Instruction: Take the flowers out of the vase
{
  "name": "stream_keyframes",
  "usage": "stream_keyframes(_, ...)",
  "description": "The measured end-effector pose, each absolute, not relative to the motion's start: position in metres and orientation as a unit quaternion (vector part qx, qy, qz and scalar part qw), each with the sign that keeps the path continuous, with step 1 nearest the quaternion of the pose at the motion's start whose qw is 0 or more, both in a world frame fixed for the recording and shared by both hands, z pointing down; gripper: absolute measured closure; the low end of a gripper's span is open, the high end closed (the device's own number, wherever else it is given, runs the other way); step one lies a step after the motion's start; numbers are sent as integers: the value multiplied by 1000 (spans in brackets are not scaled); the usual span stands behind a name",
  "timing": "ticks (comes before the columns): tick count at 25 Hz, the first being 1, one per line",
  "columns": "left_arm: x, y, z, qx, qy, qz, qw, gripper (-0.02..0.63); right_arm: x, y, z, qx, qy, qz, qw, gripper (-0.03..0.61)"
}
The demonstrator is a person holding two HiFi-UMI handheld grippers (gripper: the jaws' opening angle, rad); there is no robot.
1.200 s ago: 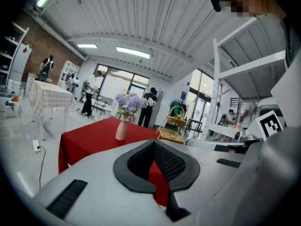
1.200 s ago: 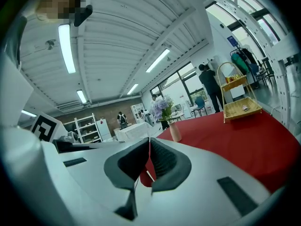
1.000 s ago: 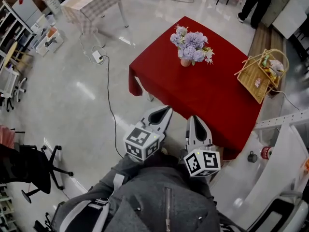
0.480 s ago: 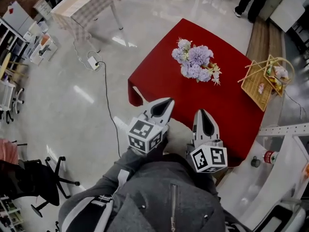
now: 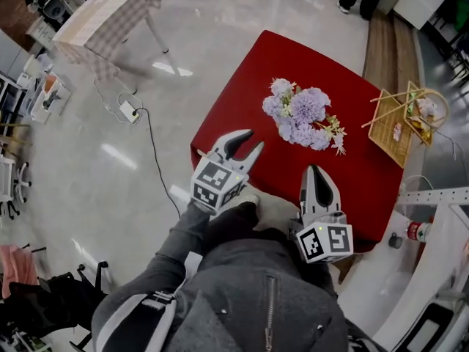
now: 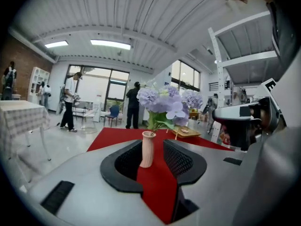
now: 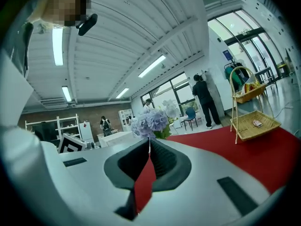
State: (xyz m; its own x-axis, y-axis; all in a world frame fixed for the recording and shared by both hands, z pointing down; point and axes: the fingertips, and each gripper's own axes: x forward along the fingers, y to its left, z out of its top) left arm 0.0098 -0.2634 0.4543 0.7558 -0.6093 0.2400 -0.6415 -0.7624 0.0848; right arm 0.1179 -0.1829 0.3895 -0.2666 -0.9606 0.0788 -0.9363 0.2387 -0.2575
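A bunch of pale purple flowers [image 5: 304, 119] stands near the middle of the red-clothed table [image 5: 242, 94]. In the left gripper view the flowers [image 6: 164, 102] rise from a slim pink vase [image 6: 147, 149]. My left gripper [image 5: 245, 149] hangs over the table's near edge, well short of the vase; its jaws are opening with nothing between them. The left gripper [image 6: 154, 149] lines up with the vase far ahead. My right gripper [image 5: 316, 170] is shut and empty at the near edge. Past the right gripper [image 7: 149, 141], the flowers [image 7: 150, 121] show.
A wicker two-tier basket [image 5: 407, 119] sits on the table's right side. A checked-cloth table [image 5: 110, 17] stands far left, a power strip with cable [image 5: 128, 111] lies on the floor. A white metal rack [image 5: 432, 196] is at the right. People stand beyond the table.
Both grippers have moved forward to the red table's near edge. The left gripper's jaws, shut before, now stand apart. The right jaws stay shut.
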Motion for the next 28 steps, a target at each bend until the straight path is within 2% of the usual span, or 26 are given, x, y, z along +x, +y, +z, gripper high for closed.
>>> stream_keyframes(2,14,-278,459,949,-288,111,63,417,116,-186,387,-611,779,-127,51,566)
stream_keyframes(4,22,-291,461,962,-242,124,34,351,116,-189,385,-618,774,-127,54,567)
stream_keyframes(13,66,-319,451,992,-54,101,-51,278,117,-188,384,-656,742,-131,50,568)
stream_keyframes(23,112,-326,441,990,5,102,-101,286,135,-187,381,-674,725,-133,43,566)
stream_keyframes(24,116,-326,441,989,5,101,-104,307,137,-187,382,-676,724,-133,42,566)
stream_keyframes(28,127,-328,436,991,-9,89,-103,470,146,-185,380,-683,716,-132,45,566)
